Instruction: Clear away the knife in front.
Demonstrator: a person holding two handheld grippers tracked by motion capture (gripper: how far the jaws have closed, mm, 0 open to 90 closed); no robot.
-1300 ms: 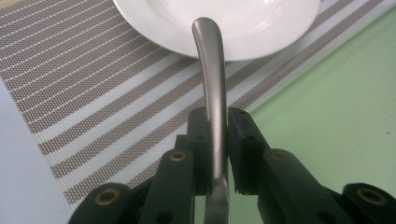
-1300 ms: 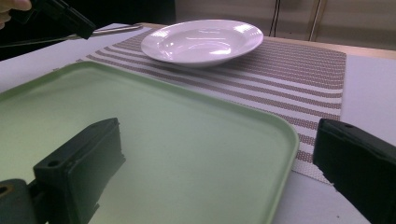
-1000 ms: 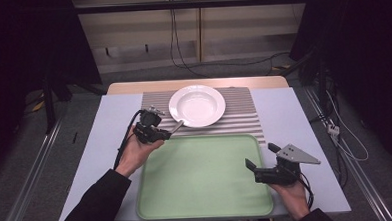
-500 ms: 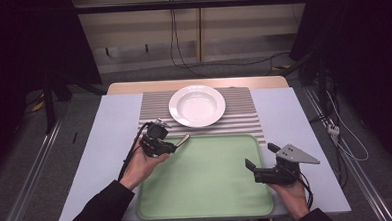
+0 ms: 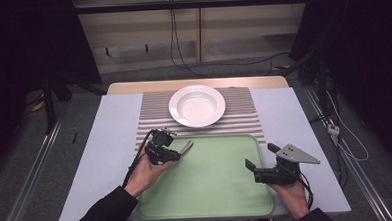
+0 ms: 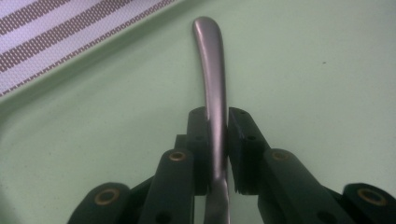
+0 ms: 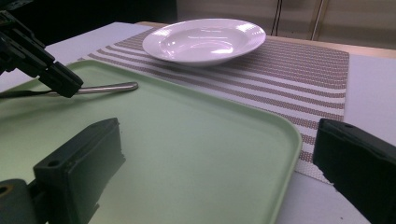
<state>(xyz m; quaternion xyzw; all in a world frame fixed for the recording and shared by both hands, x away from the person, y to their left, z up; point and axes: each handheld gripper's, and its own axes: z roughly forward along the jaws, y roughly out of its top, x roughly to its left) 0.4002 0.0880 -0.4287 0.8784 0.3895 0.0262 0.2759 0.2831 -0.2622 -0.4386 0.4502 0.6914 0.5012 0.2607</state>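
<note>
From above, my left gripper [image 5: 178,152] clamps a metal utensil handle [image 5: 185,147] over the far left corner of the green tray [image 5: 212,190], while my right gripper [image 5: 258,158] hangs open at the tray's right edge. Along my left gripper, the pads pinch the handle [image 6: 212,84] above the tray. Along my right gripper, a white plate [image 7: 204,39] sits far on the striped mat [image 7: 299,70].

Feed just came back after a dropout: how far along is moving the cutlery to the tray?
Done: the left gripper holds a metal utensil handle over the green tray. In hand: lowering it. Left: release; the white plate sits on the striped mat, right gripper open.
</note>
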